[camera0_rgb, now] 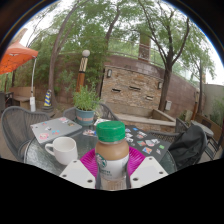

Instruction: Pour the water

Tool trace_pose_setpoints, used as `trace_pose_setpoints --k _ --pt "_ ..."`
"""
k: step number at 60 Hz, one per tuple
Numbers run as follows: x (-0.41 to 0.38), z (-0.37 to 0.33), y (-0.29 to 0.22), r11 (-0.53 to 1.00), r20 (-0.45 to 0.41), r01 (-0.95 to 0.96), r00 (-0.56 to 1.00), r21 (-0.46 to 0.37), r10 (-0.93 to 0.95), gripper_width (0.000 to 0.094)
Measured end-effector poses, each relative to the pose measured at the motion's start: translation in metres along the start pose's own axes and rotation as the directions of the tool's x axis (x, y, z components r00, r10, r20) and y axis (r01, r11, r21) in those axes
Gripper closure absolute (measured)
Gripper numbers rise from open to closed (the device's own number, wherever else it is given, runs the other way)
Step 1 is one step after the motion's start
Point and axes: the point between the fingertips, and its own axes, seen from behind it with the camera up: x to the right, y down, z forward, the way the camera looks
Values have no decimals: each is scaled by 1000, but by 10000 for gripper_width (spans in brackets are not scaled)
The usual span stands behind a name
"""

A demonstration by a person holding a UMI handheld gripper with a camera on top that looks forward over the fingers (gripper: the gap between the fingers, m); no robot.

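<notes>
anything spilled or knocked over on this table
Nothing stands out. The green-capped bottle is upright between the hand-held gripper fingers, the white mug stands upright beside it, and no spill shows on the table.

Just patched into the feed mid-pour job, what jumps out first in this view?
The green-capped bottle dominates, standing between the gripper fingers with the pink pads at its sides, though actual contact can't be confirmed. Just beside it on the metal mesh table stands a white mug. Beyond them, a potted plant stands at the table's far edge, with an orange umbrella off to the side.
</notes>
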Motion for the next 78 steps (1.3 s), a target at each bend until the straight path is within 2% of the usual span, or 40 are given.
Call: trace_pose_setpoints --k 5,9,15,16,19,23,28,34,39,47,58,65,70,72,73,74,78 --pt "-12 24 -31 967 3 253 967 -15 -253 594" --pt "-23 45 -44 871 -14 489 872 -36 -490 595" --pt "-46 76 -44 537 -34 838 537 -95 -843 596" --pt "-42 78 -49 471 -6 877 473 -99 -881 595" --pt "-52 92 -38 313 -7 941 315 -125 -949 595" --pt "-53 103 -25 95 63 984 105 -148 -992 596" --pt "-54 104 -25 -144 95 973 -129 -180 -987 596" --pt "-47 108 -34 -299 124 925 -277 -235 -953 594" --pt "-48 103 -35 -419 178 876 -385 -238 -906 594" --pt "-50 108 -43 -541 216 805 -498 -244 -840 596" --pt "-48 108 -36 -576 253 784 -523 -232 -814 596" --pt "-49 113 -36 -471 234 851 -422 -231 -876 593" --pt "-46 109 -49 -229 157 938 -193 -261 -968 592" --pt "-47 108 -54 -82 125 962 -51 -260 -991 593" --pt "-50 100 -57 2 61 967 19 -256 -998 592" --pt "-51 111 -61 70 78 967 91 -246 -993 593" --pt "-51 114 -79 410 -31 889 413 -205 -910 593"
